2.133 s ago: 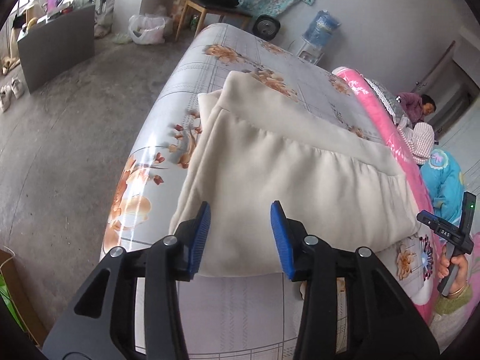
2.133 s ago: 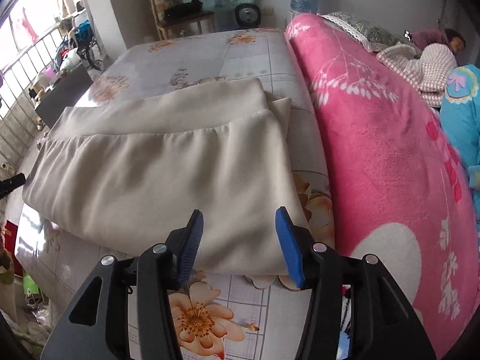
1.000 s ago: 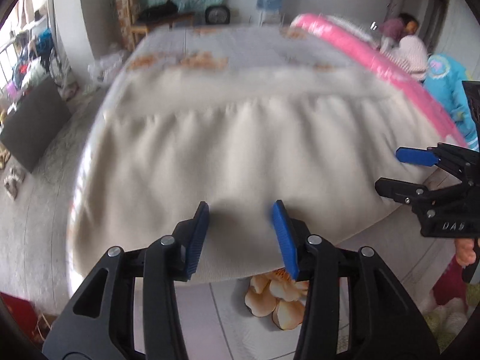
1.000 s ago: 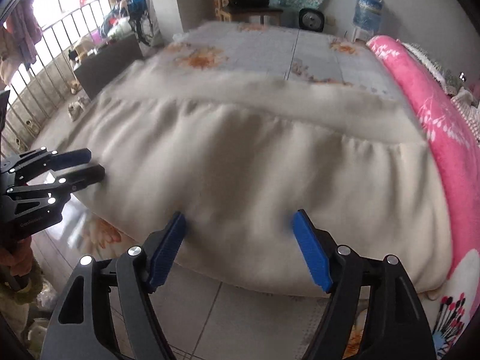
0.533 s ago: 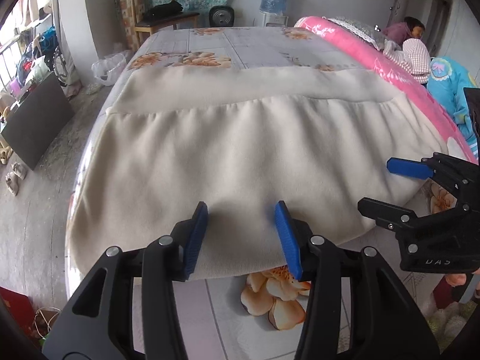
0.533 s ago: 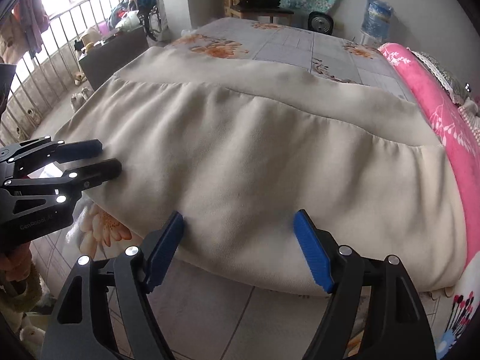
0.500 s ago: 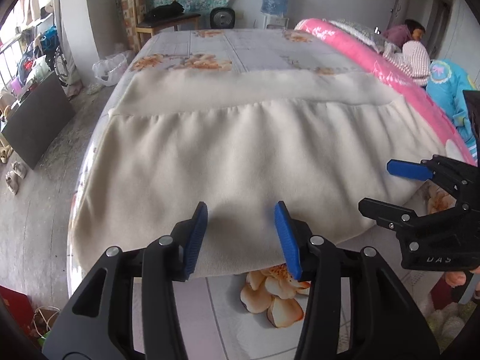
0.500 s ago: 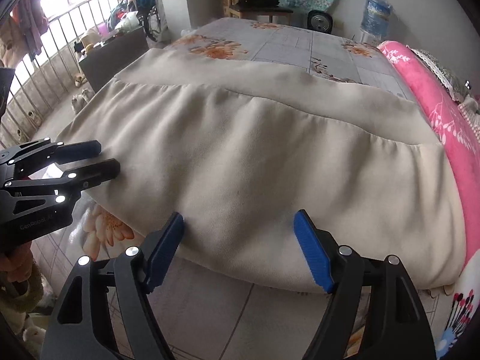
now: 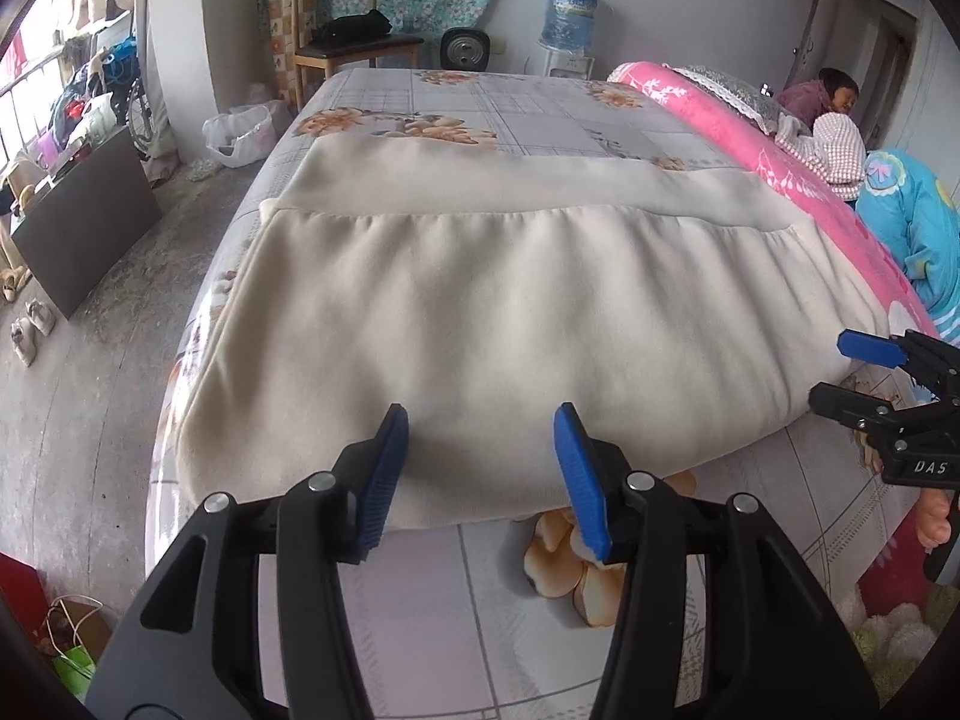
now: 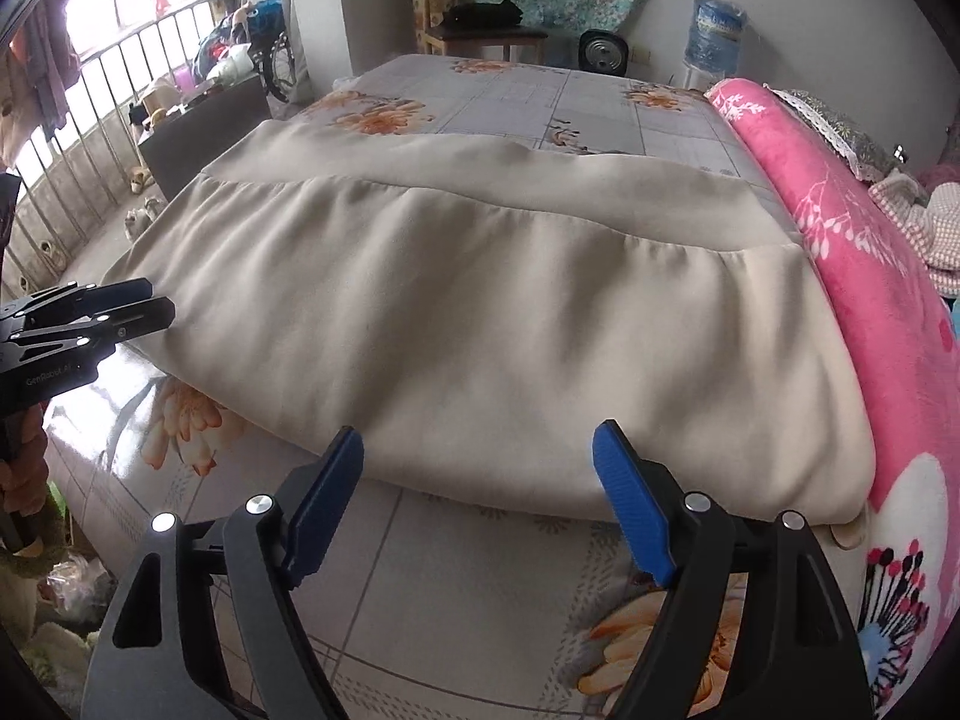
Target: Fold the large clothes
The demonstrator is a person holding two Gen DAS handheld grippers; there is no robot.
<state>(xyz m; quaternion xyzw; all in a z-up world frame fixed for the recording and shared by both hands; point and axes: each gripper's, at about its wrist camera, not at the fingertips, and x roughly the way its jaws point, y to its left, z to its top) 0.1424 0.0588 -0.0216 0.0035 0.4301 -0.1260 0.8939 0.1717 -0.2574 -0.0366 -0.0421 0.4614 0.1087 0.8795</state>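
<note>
A large cream garment point(image 9: 510, 300) lies folded flat across a bed with a grey floral sheet point(image 9: 510, 108); it also shows in the right wrist view point(image 10: 480, 312). My left gripper point(image 9: 480, 474) is open and empty, just before the garment's near edge. My right gripper point(image 10: 480, 498) is open wider and empty, also at the near edge. Each gripper shows in the other's view: the right one at the garment's right corner point(image 9: 864, 372), the left one at its left corner point(image 10: 126, 306).
A pink blanket point(image 10: 870, 252) runs along the bed's right side, with a person point(image 9: 840, 120) lying beyond it. A wooden chair point(image 9: 354, 48), a fan point(image 9: 465, 48) and a water bottle point(image 9: 573, 9) stand behind the bed. Concrete floor point(image 9: 90, 330) lies left.
Both grippers swung from the garment's outer corners to face its long near edge. Over the last half second they barely moved. The right gripper opened wider.
</note>
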